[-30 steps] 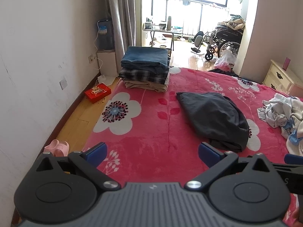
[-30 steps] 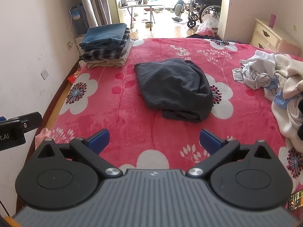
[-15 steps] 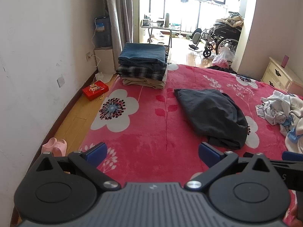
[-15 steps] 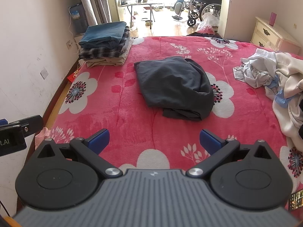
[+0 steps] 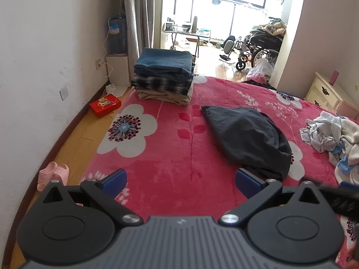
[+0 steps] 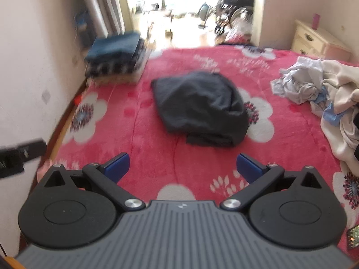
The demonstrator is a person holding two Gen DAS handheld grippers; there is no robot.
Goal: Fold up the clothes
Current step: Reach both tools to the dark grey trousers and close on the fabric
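— Charcoal cloth, was it? How did the garment (image 5: 249, 141) look?

— Dark grey, loosely bundled and rumpled, one smooth rounded flap on top and a thicker folded edge at its lower end. It lay mid-frame on the red floral blanket (image 5: 170, 163).

— Which way did it run?

— In the left view its long axis ran from upper left to lower right, narrow corner toward the stack (image 5: 165, 76) at upper left, bulky end nearest the camera. The right view (image 6: 199, 109) was blurred but showed much the same slant.

— And the grippers?

— The left gripper (image 5: 180, 180) had its blue fingers spread wide, empty. The right gripper (image 6: 182, 167) likewise. A pile (image 6: 314, 89) of pale laundry sat at right.
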